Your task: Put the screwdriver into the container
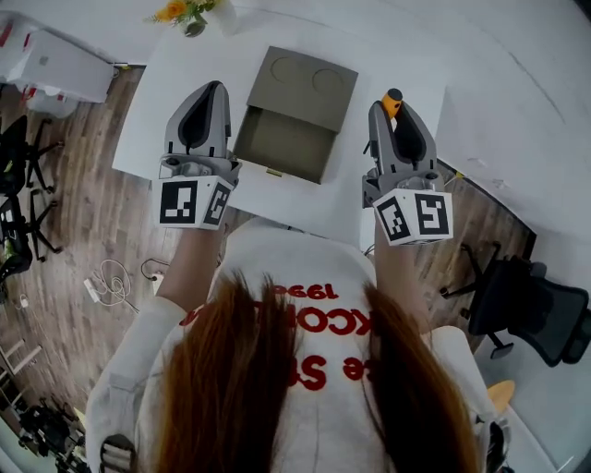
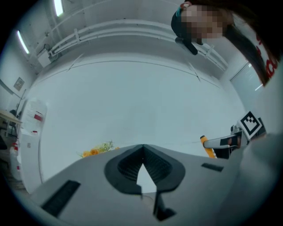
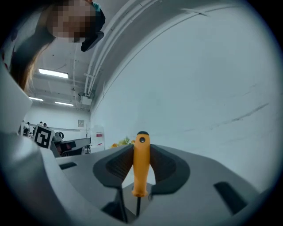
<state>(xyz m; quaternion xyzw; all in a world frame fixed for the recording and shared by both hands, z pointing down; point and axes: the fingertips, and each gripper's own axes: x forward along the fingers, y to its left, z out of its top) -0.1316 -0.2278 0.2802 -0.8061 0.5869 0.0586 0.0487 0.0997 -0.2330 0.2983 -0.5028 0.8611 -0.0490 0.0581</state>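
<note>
Screwdriver [image 3: 141,163]: orange handle clamped between the jaws of the right gripper [image 1: 393,109], held over the tabletop [image 1: 175,83] to the right of the container [image 1: 294,115].
Left gripper [image 2: 142,149]: jaws together, nothing between them.
Doing it well: probably bring it across over the container's open compartment, lower it well inside, and only then let go.
Count: one screwdriver, one container, two grippers, one bunch of flowers [image 1: 185,11].

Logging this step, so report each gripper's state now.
Left gripper: shut, empty.
Right gripper: shut on the screwdriver.
</note>
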